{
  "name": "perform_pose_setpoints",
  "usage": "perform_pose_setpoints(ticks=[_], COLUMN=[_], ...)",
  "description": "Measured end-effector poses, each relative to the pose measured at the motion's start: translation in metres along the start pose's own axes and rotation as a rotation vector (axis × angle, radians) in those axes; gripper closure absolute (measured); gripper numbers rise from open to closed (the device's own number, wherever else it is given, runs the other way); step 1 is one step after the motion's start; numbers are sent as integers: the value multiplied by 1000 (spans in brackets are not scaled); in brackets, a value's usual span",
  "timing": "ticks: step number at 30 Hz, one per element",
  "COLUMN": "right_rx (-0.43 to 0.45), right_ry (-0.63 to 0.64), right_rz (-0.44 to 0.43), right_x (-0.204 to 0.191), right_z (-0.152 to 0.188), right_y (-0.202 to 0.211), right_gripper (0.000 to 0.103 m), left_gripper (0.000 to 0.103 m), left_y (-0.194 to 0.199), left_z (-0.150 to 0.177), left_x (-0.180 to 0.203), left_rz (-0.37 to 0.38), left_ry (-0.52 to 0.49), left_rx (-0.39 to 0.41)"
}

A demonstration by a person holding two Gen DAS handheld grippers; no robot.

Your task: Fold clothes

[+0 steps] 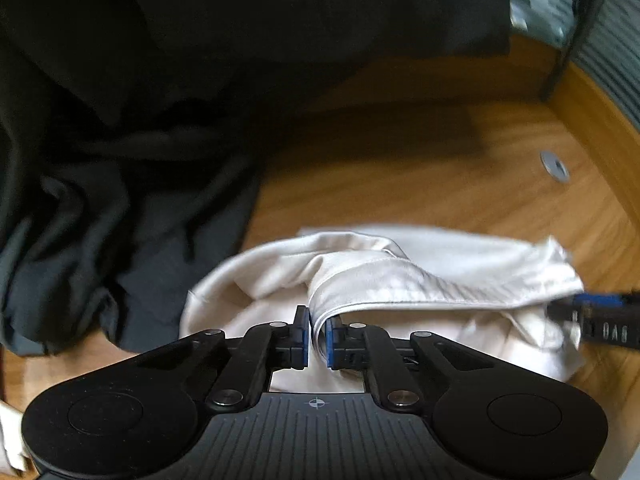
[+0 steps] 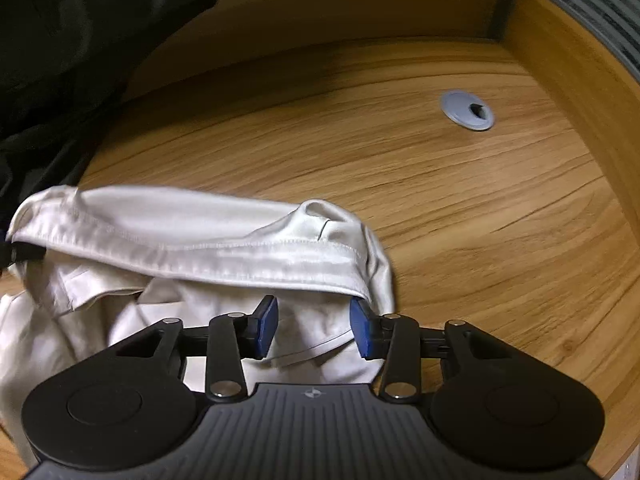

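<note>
Left gripper (image 1: pixel 317 334) pinched shut on hemmed edge of white garment (image 1: pixel 400 280) bunched on wooden desk (image 2: pixel 440 200), band running sideways to half-open right gripper (image 2: pixel 314 328), hem seemingly just above, ungrasped.

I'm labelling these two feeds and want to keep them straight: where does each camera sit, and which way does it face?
Left wrist: on the left gripper, looking steeply down along its fingers, shut on the white garment's hem; the right gripper shows at the right edge.
Right wrist: on the right gripper, jaws open over the same garment.
Shared: garment, wooden table, grey grommet, dark clothing.
</note>
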State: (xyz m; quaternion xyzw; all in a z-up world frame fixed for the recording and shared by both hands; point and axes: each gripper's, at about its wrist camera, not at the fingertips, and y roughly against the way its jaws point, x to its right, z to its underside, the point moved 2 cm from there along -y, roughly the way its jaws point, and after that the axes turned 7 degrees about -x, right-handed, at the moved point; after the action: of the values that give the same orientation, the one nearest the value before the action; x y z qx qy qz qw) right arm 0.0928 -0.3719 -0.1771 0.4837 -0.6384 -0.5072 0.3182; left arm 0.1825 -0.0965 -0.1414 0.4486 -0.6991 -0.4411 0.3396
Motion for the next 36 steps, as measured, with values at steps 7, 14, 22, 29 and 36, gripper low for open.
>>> perform_pose_setpoints(ticks=[7, 14, 22, 29, 36], right_rx=[-34, -75, -27, 68, 105], right_ry=[199, 318, 378, 301, 158], right_rz=[-81, -79, -26, -5, 92], right_x=[-48, -75, -79, -32, 47], right_z=[20, 41, 57, 70, 95], right_y=[6, -6, -7, 39, 79], right_gripper=[39, 34, 99, 101, 101], left_gripper=[52, 30, 46, 95, 98], left_y=[3, 0, -1, 38, 105], left_z=[4, 45, 81, 101, 138], left_x=[-4, 9, 10, -12, -60], left_rz=[19, 6, -17, -21, -27], left_ry=[-68, -107, -69, -40, 86], left_rx=[-41, -146, -169, -111, -102])
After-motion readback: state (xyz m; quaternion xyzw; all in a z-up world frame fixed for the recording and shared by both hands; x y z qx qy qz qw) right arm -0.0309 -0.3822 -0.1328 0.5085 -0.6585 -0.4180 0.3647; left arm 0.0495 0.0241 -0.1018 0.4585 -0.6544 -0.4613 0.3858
